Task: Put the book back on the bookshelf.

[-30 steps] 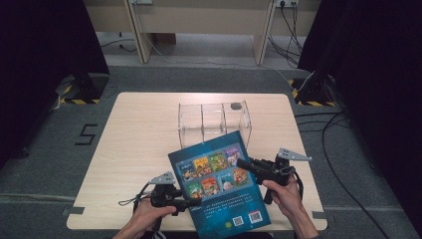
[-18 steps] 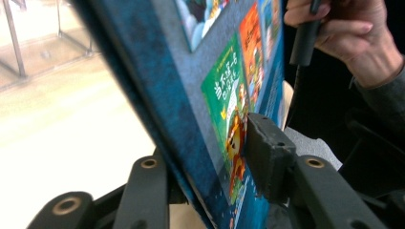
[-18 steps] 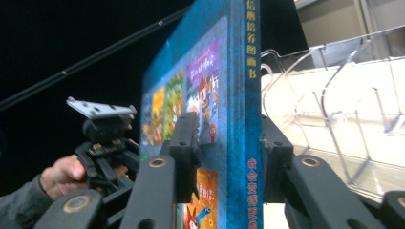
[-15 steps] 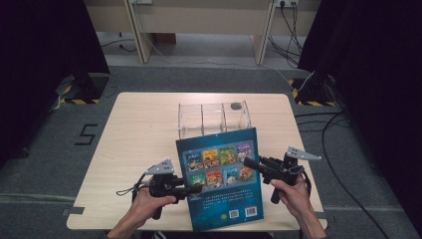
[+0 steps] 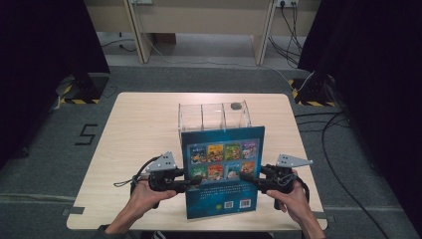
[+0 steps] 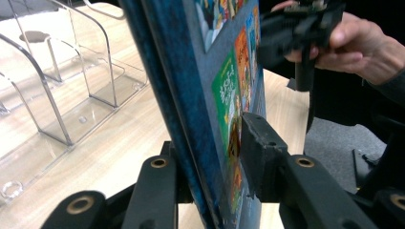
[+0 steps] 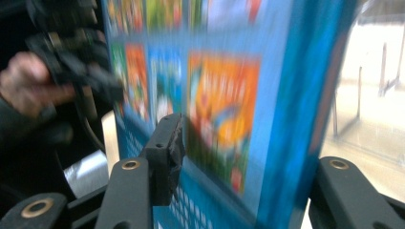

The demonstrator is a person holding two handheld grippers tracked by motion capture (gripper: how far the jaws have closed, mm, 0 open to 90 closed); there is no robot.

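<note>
I have the picture book [image 5: 222, 172] stood upright near the front edge of the wooden table [image 5: 139, 134], its back cover with the grid of small coloured cover pictures facing me and its top edge rising in front of the clear acrylic rack [image 5: 214, 115]. In the left gripper view the book [image 6: 224, 95] runs straight up between my jaws, and both pads press on it, one on the illustrated cover and one behind, so my left gripper [image 5: 191, 183] is clamped on the book's left edge and carries it. My right gripper [image 5: 249, 180] sits at the opposite edge; its jaws have just been opening, and in the right gripper view the book [image 7: 224, 95] stands between them with a visible gap off the near pad, so I judge that side released, though the far jaw is partly hidden by the cover.

The rack stands just behind the book, toward the table's far side, with upright clear dividers forming slots and a small dark round object [image 5: 235, 105] by its far right corner.

I read this as the step of standing the book up ready for filing. Next I need to keep it vertical, lift it over the rack's front lip, line it up with one slot and lower it without knocking a divider.
</note>
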